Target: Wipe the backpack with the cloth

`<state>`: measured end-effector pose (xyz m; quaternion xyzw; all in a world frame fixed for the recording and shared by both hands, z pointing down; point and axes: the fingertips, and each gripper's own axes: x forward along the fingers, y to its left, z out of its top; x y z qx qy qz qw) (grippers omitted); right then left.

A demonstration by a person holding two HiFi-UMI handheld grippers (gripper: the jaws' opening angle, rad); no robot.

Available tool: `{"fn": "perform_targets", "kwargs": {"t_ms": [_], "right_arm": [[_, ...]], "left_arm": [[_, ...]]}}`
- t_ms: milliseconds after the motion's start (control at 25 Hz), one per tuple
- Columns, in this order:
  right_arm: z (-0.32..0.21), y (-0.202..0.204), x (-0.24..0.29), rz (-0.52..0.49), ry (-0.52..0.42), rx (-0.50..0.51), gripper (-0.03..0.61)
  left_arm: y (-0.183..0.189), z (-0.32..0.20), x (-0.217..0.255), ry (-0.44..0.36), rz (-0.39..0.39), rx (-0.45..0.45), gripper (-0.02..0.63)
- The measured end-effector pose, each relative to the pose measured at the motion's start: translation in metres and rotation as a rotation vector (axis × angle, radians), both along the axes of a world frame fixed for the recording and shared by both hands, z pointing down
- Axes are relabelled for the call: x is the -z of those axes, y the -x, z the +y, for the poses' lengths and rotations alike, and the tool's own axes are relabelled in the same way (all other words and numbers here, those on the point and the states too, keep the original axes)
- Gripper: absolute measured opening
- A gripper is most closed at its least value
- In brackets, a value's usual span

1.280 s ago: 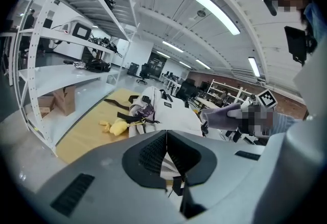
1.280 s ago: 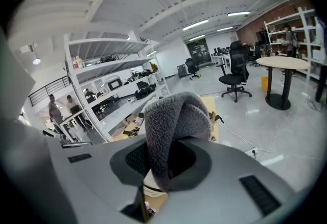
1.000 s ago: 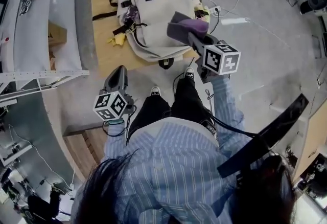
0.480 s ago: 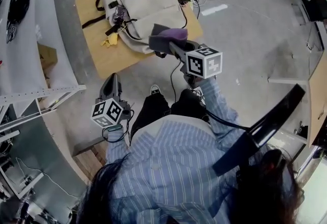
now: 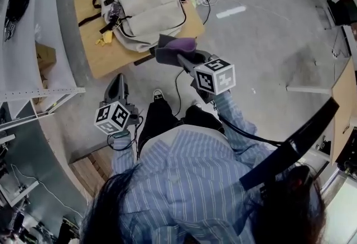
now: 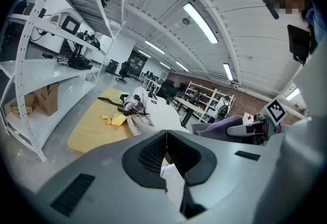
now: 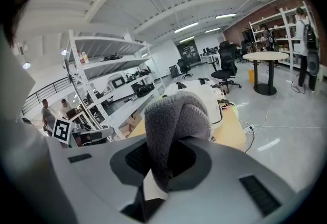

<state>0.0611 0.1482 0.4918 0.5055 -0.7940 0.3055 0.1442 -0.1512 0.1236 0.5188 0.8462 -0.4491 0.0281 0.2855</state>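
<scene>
A cream backpack [image 5: 146, 2] lies flat on a low wooden table [image 5: 109, 56]; it also shows in the left gripper view as the backpack [image 6: 137, 108] and, behind the cloth, in the right gripper view as the backpack [image 7: 208, 91]. My right gripper [image 5: 179, 58] is shut on a grey-purple cloth [image 5: 173, 47], held over the table's near edge, just off the backpack's bottom edge. In the right gripper view the cloth [image 7: 176, 120] bulges out of the right gripper [image 7: 157, 166]. My left gripper [image 5: 117, 80] hangs low beside the table, shut and empty, its jaws meeting in the left gripper view [image 6: 164, 154].
White shelving racks [image 5: 33, 42] line the left side, with a cardboard box [image 5: 46, 58] under them. A yellow scrap [image 5: 104, 40] lies on the table by the backpack. A power strip and cables [image 5: 202, 0] trail on the floor right of the table. The person's shoes [image 5: 158, 94] stand near the table.
The right gripper with the cloth has drawn back from on the backpack to the table's near edge. The left gripper stays low and shut.
</scene>
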Motion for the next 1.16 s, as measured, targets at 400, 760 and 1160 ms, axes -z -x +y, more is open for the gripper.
{"fn": "perform_targets", "kwargs": {"t_ms": [400, 760, 1160], "right_arm": [[0.083, -0.048, -0.012, -0.011, 0.015, 0.128, 0.049], [0.119, -0.068, -0.016, -0.034, -0.004, 0.167, 0.049], [0.149, -0.073, -0.018, -0.067, 0.01, 0.173, 0.049]], "left_arm": [[-0.081, 0.102, 0.009, 0.002, -0.014, 0.034, 0.005], [-0.098, 0.137, 0.014, -0.034, -0.025, 0.08, 0.005], [-0.084, 0.17, 0.009, -0.011, -0.017, 0.141, 0.005]]}}
